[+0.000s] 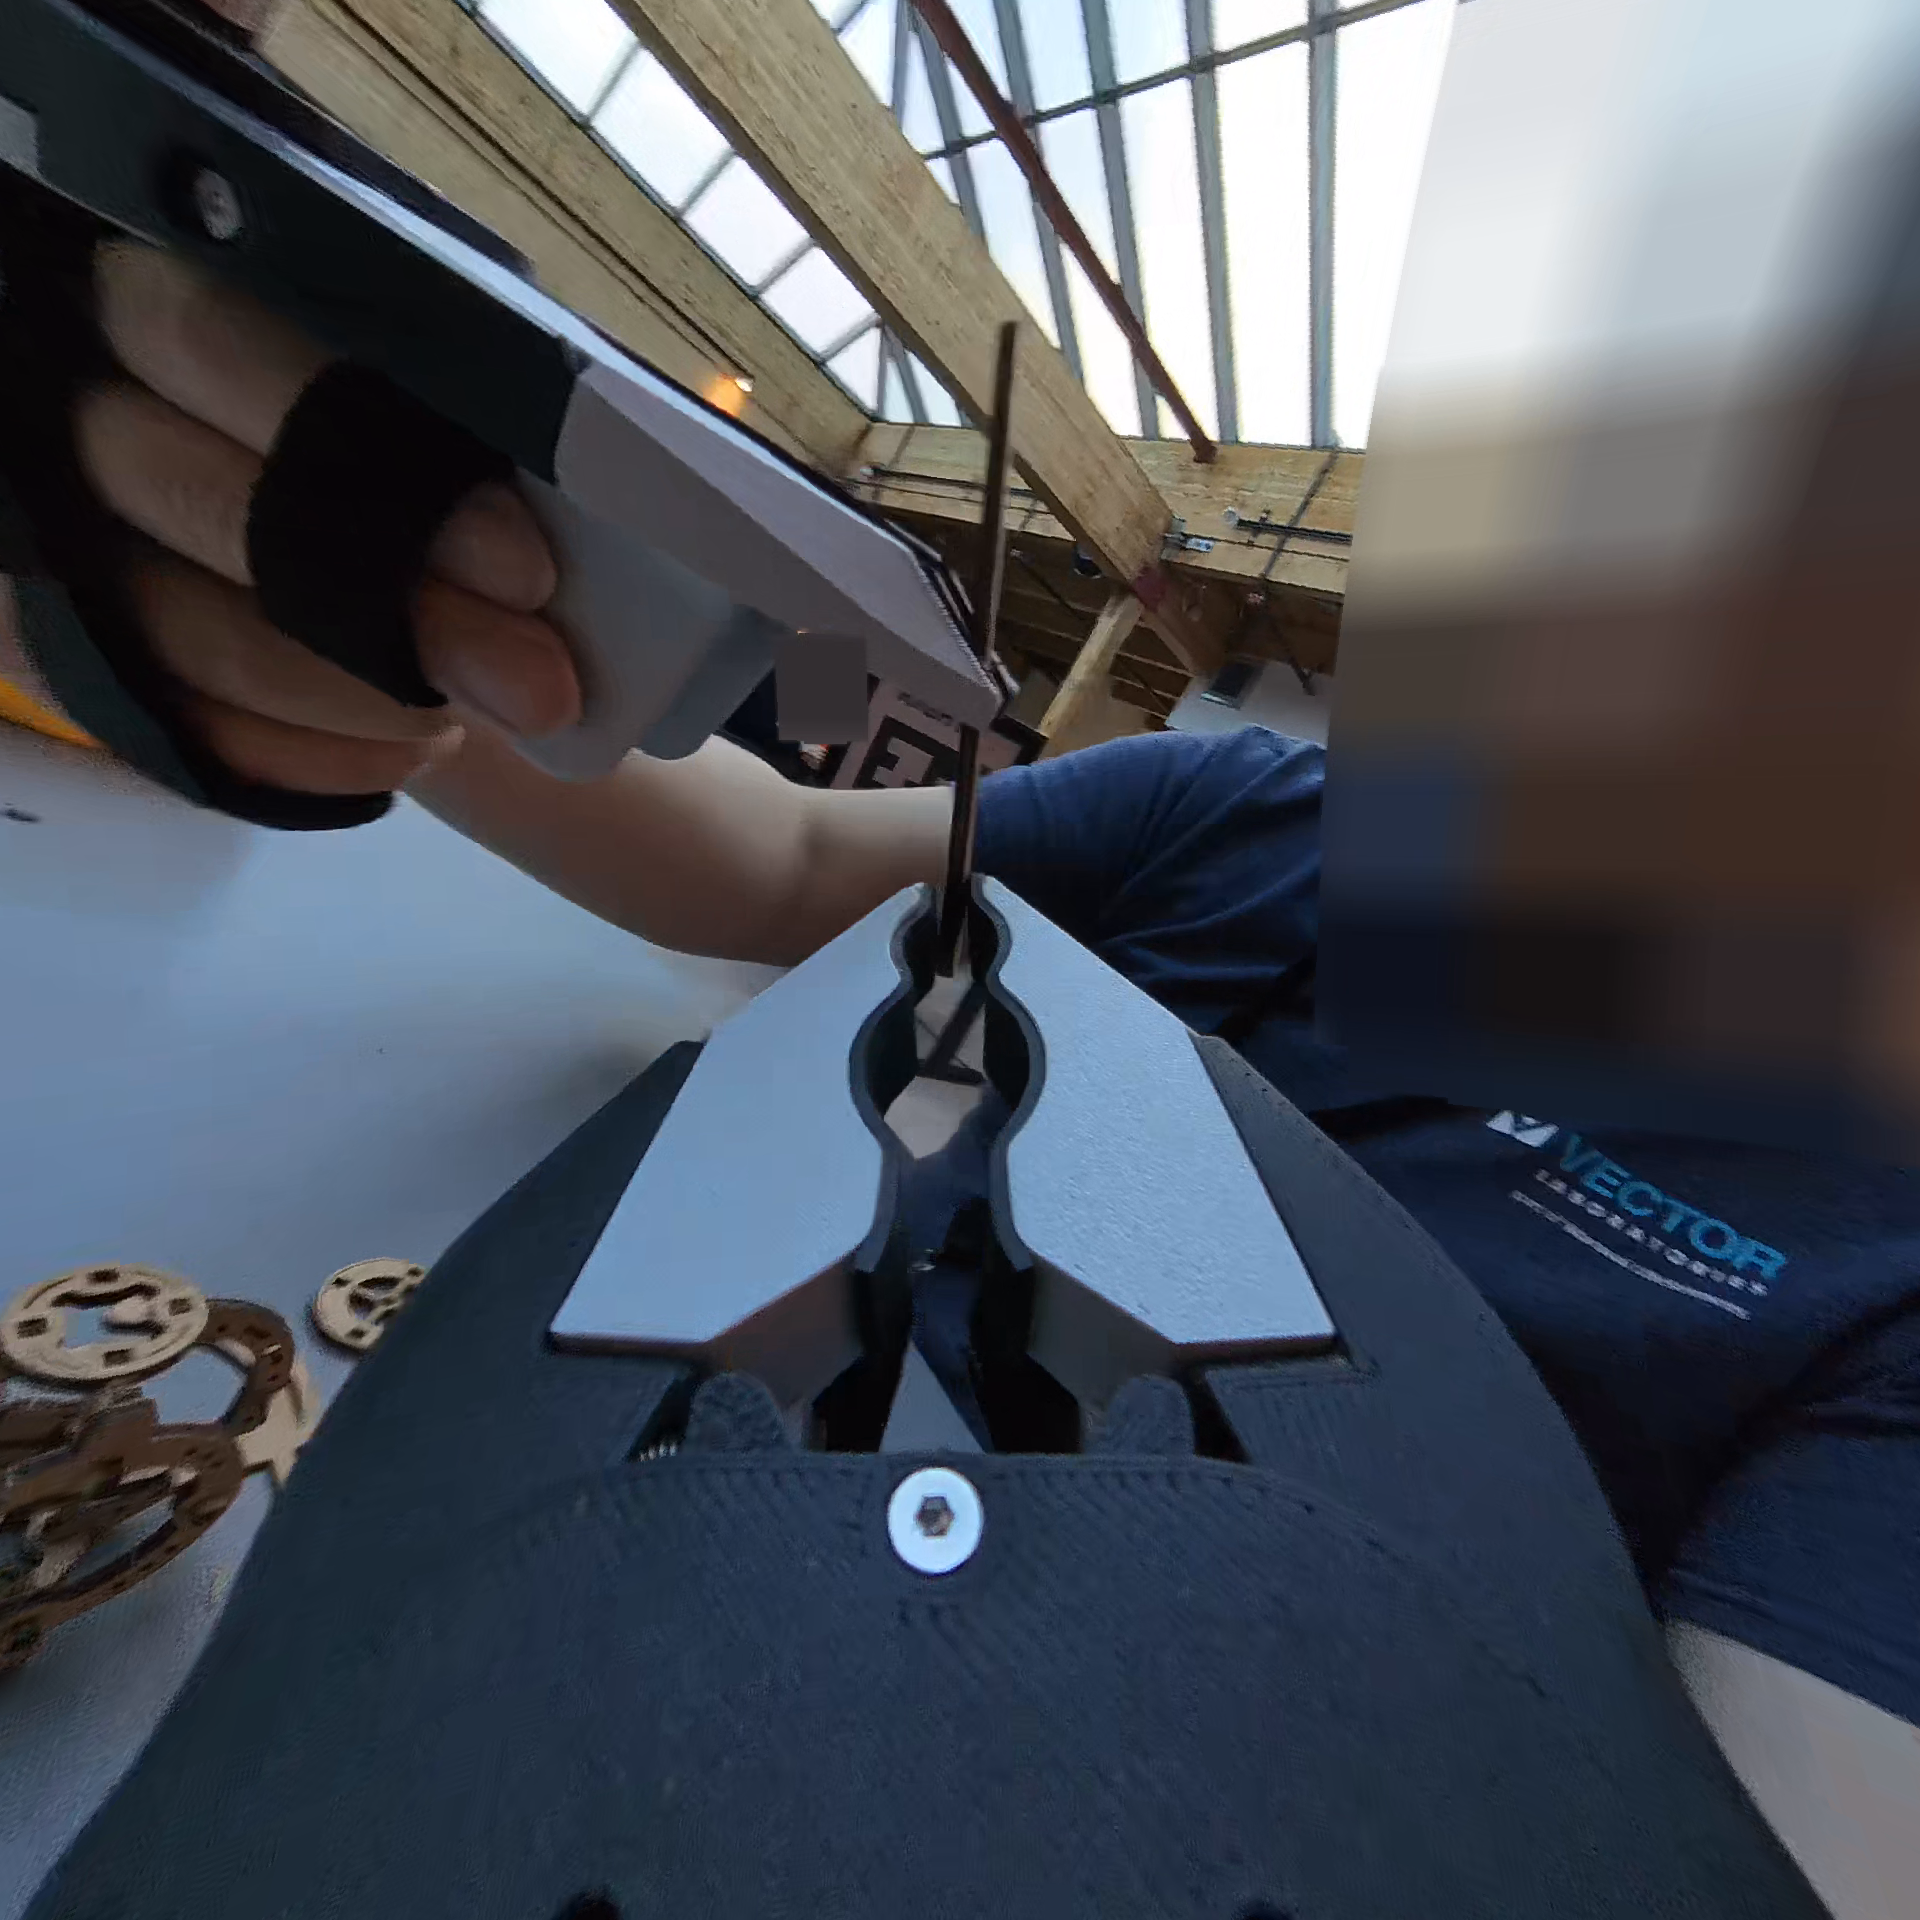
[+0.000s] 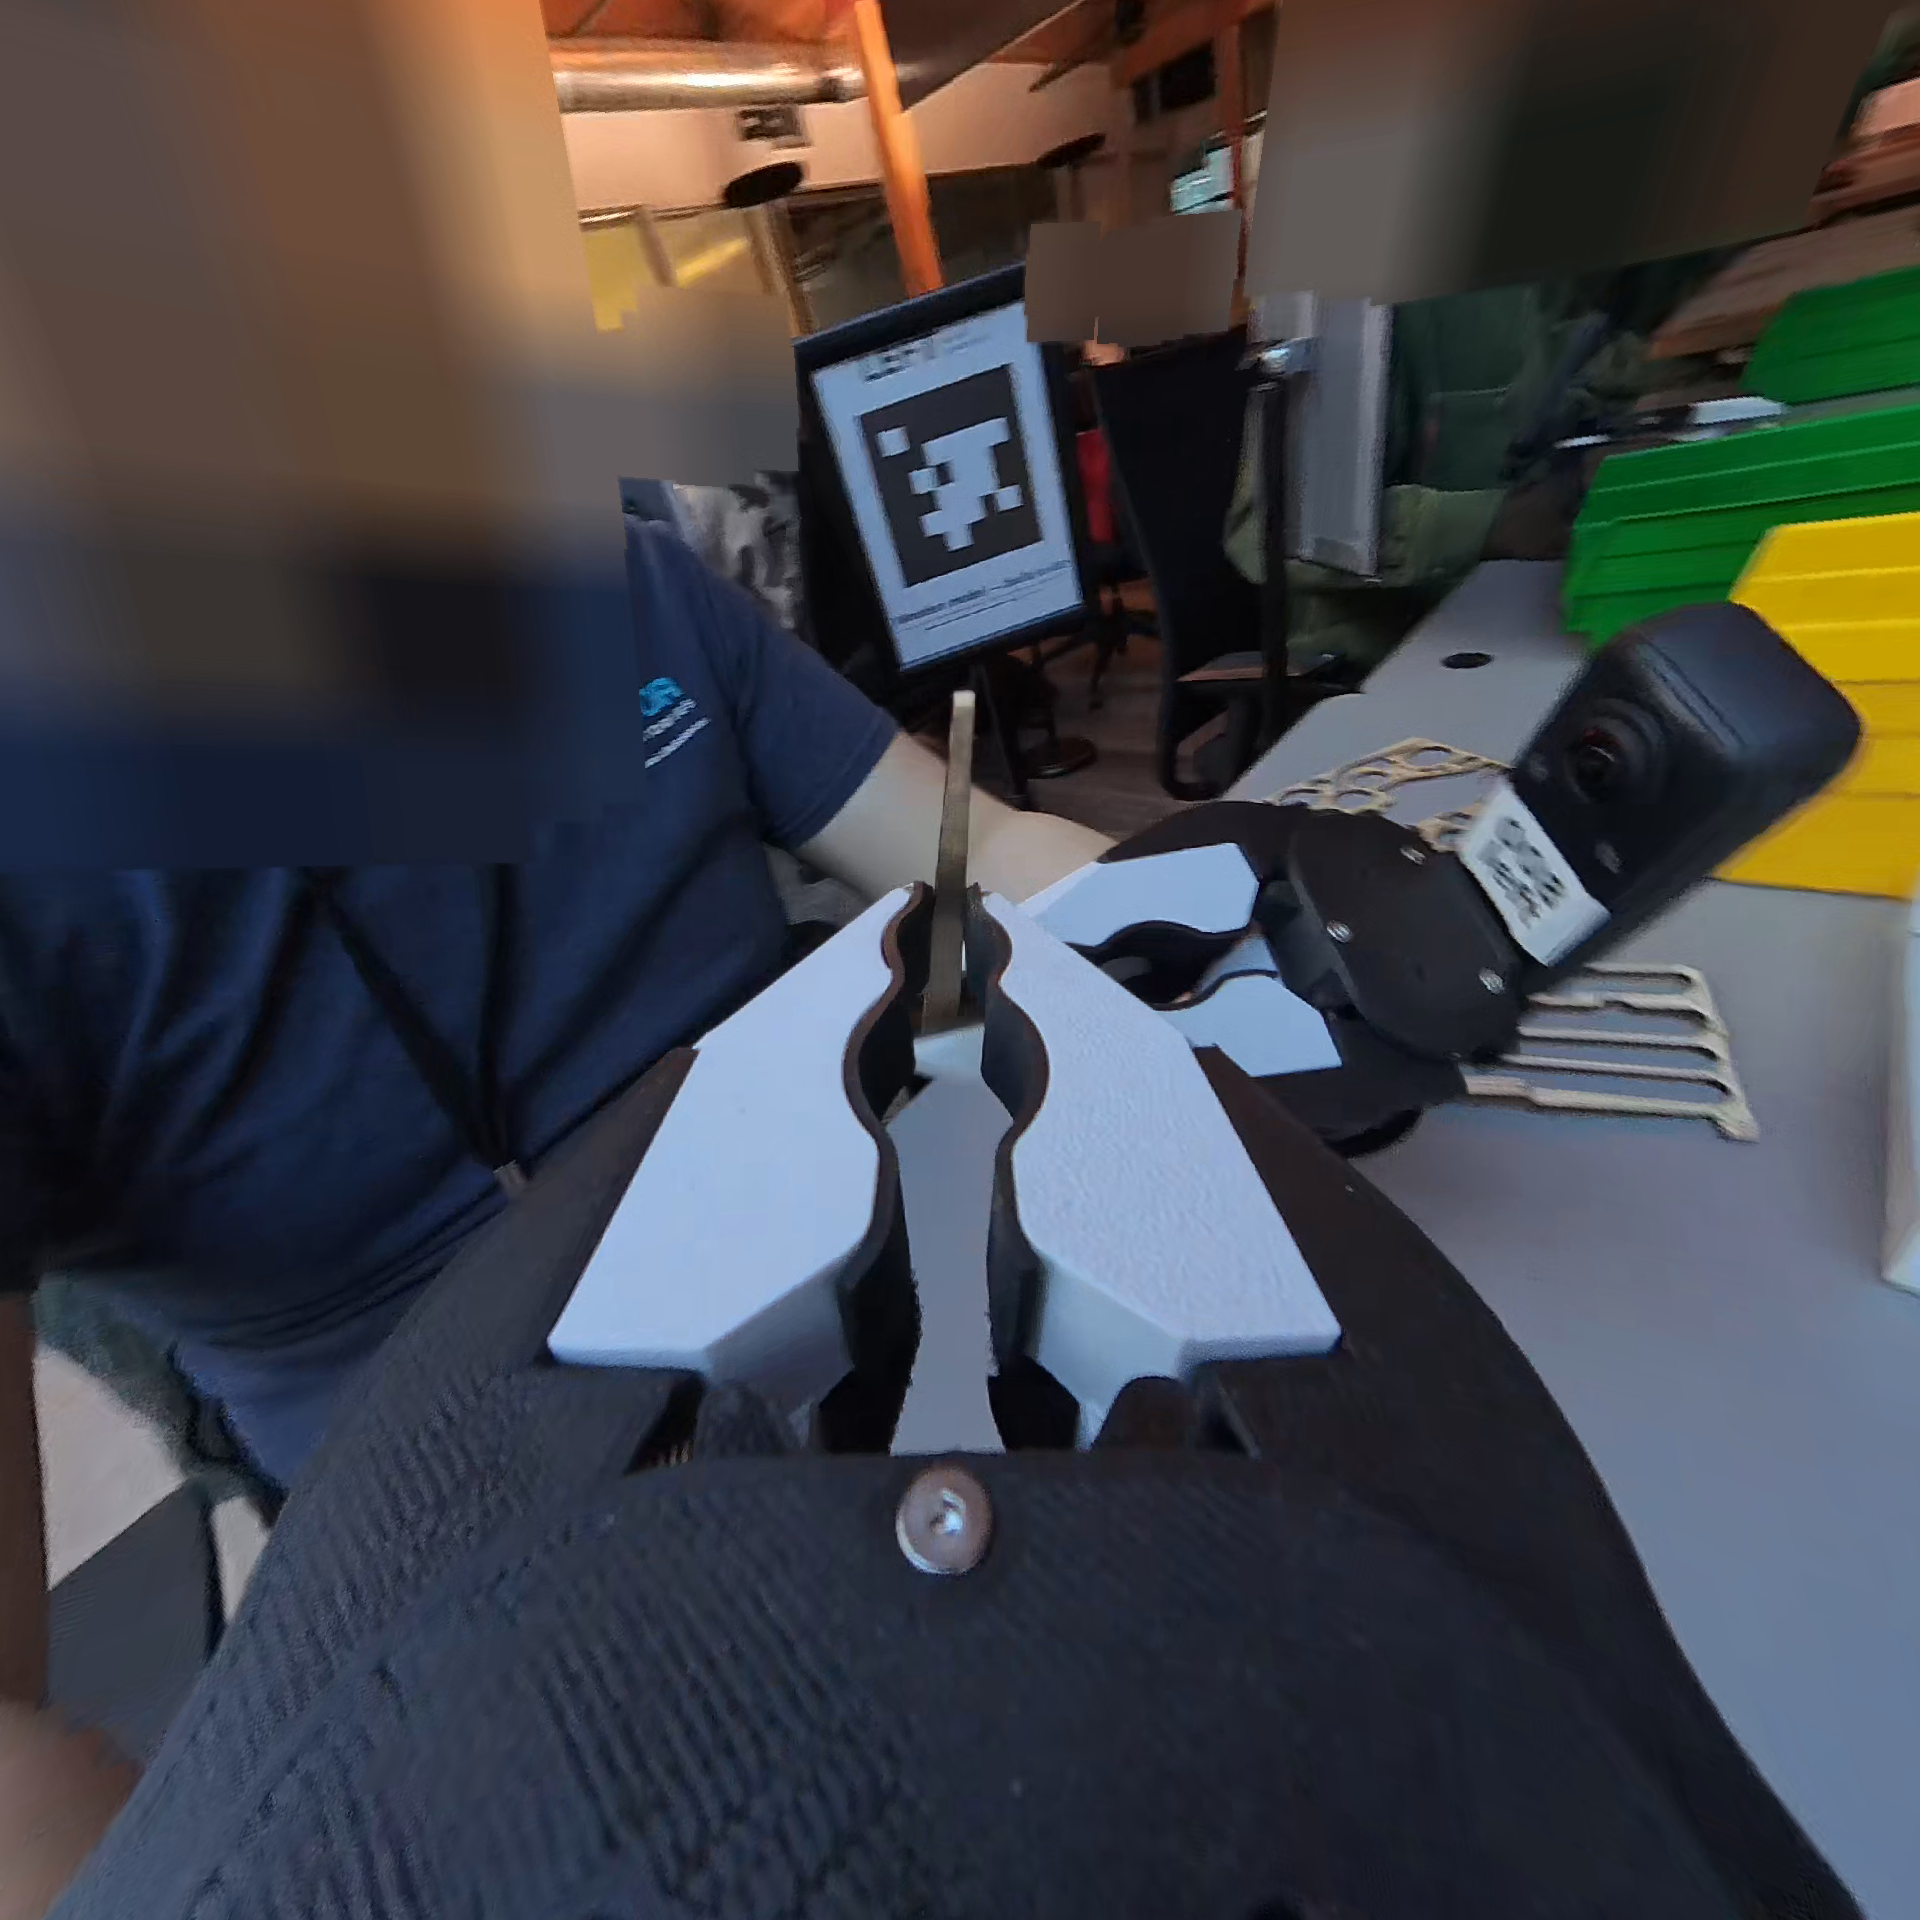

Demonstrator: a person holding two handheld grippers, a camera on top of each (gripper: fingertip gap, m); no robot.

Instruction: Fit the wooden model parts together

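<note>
In the left wrist view my left gripper (image 1: 951,909) is shut on a thin dark wooden part (image 1: 966,821), seen edge-on and standing upright. My right gripper (image 1: 982,675) comes in from the upper left, held by a hand, and its tip meets the same thin line, which runs on upward. I cannot tell whether this is one part or two aligned parts. In the right wrist view my right gripper (image 2: 951,914) is shut on a thin wooden strip (image 2: 958,790) that stands upright. The left gripper (image 2: 1075,935) lies just to its right, fingertips close to mine.
Loose wooden gear pieces (image 1: 104,1340) lie on the grey table (image 1: 260,1039). Cut-out wooden sheets (image 2: 1631,1039) lie behind the left gripper. Green bins (image 2: 1766,499) and yellow bins (image 2: 1849,727) stack at the right. A framed marker board (image 2: 945,478) stands behind. A person in a navy shirt (image 2: 416,987) sits close. Only a small space, under 4 cm, lies between the two pairs of fingers.
</note>
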